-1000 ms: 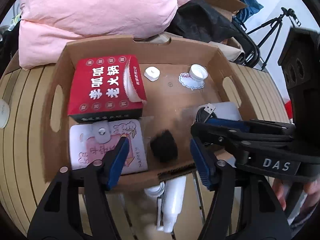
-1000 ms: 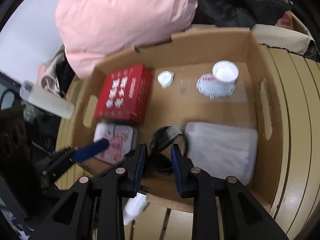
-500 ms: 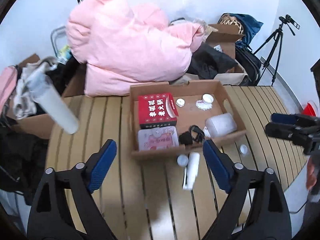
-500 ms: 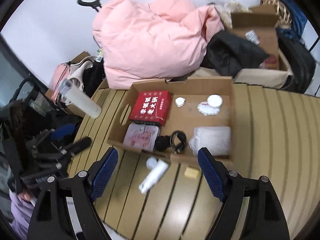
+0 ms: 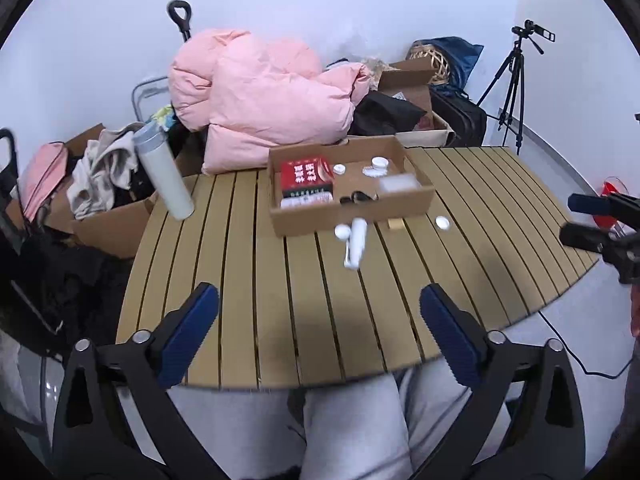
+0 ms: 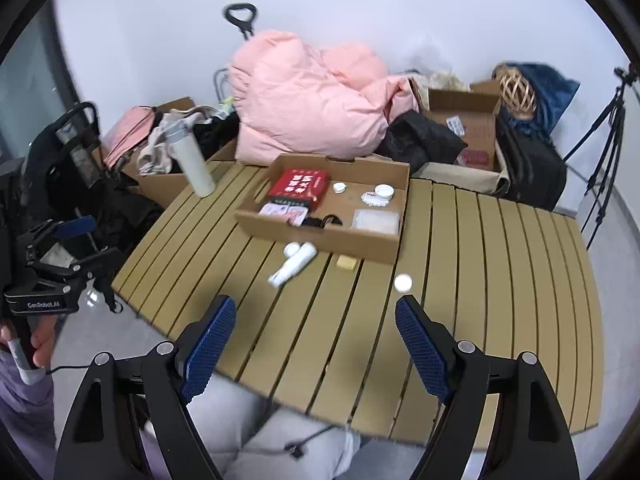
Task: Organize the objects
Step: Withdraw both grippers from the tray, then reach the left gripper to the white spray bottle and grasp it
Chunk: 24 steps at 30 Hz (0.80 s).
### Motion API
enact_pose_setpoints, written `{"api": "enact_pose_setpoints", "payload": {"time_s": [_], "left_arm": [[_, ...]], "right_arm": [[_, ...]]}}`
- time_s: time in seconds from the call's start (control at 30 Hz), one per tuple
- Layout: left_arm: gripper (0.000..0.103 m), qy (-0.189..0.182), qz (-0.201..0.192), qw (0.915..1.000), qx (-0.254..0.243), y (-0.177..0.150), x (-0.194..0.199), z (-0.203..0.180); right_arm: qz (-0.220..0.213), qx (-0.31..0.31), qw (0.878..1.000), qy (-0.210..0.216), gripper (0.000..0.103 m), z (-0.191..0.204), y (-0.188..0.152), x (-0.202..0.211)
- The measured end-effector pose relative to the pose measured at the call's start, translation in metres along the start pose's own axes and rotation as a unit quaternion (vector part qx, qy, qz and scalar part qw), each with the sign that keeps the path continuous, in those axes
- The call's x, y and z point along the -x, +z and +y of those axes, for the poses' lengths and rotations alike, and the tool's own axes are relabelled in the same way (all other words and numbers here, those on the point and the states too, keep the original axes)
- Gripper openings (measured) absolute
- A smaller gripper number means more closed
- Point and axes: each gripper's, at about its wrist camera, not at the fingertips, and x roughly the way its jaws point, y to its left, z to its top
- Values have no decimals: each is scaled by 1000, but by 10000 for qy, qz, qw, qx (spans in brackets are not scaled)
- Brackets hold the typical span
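A cardboard tray (image 5: 352, 216) (image 6: 320, 236) on the slatted table holds a red box (image 5: 306, 172) (image 6: 298, 186), a pink card case (image 6: 284, 212), a black cable (image 6: 324, 222), a clear packet (image 6: 376, 220) and small white jars (image 6: 384, 191). In front of it lie a white tube (image 5: 354, 242) (image 6: 294, 264), a white cap (image 5: 442, 222) (image 6: 403, 282) and a tan block (image 5: 395, 223) (image 6: 347, 263). My left gripper (image 5: 320, 320) and right gripper (image 6: 316, 332) are both open, empty and held back over the near table edge. Each also shows in the other's view, the left one (image 6: 72, 240), the right one (image 5: 592, 220).
A white flask (image 5: 162, 172) (image 6: 192, 164) stands at the table's far left corner. A pink duvet (image 5: 264, 96) (image 6: 308, 96), boxes, bags and a tripod (image 5: 516, 80) crowd the floor behind. My grey-trousered legs (image 5: 320, 428) are below the near edge.
Both grippers have pulled far back from the tray to the near table edge. The right gripper has opened from nearly shut over the black cable, which stays in the tray.
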Motion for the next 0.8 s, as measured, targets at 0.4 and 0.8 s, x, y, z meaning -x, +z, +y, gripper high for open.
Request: {"api": "enact_pose_setpoints", "payload": {"time_s": [0.4, 0.8], "left_arm": [[102, -298, 344, 9984, 325, -68, 27, -21], [102, -523, 340, 9980, 67, -78, -17, -31]], "right_arm": [[359, -303, 9986, 241, 85, 44, -124, 10], [415, -701, 9967, 65, 85, 19, -133, -10]]}}
